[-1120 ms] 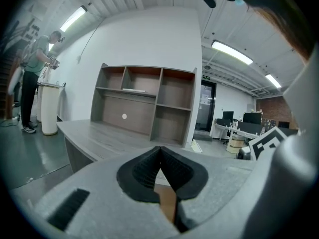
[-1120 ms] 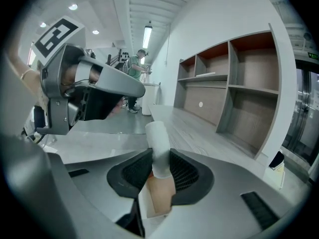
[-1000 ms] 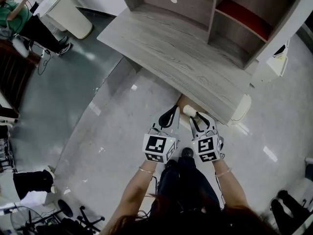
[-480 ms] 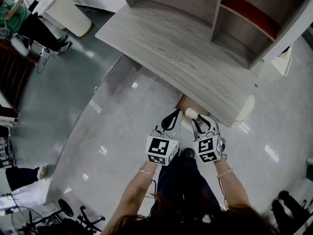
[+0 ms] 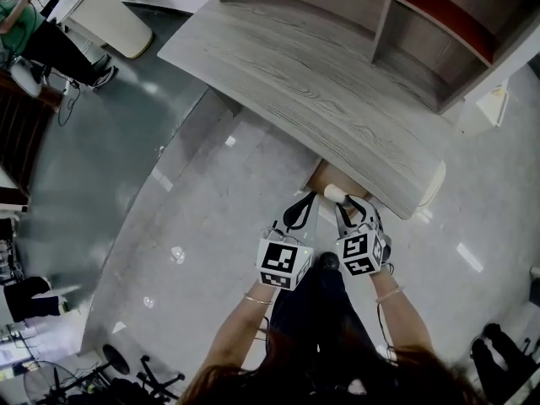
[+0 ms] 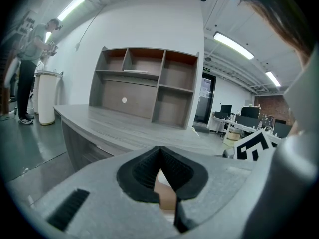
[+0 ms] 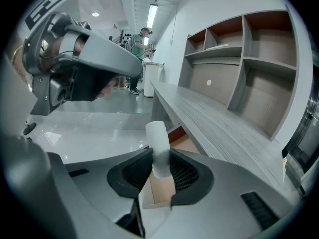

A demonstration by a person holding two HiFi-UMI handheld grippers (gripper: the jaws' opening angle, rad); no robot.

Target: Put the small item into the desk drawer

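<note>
**Both grippers lower, white tube over the open drawer**

Both grippers had sunk since the earlier frame, side by side and just short of the desk edge. Two bare forearms reached forward from the body, each wrist wearing a thin bangle.

The left gripper pointed only slightly downward, its black ribbed pads pressed tip to tip with nothing between them. The right gripper tilted more steeply, its jaws clamped on a small white frosted cylinder that stood upright and rose well above the pads. This cylinder hung over the pale wooden drawer, which was pulled out from under the desk, its bare bottom showing below the jaws.

Beyond the grippers lay a grey wood-grain desk with a bare top, and at its far side stood a grey shelf unit with red-brown lining in some compartments. A glossy grey tiled floor spread all around. Farther off, at the left, stood a white bin, and beside it was a person in a green top.
</note>
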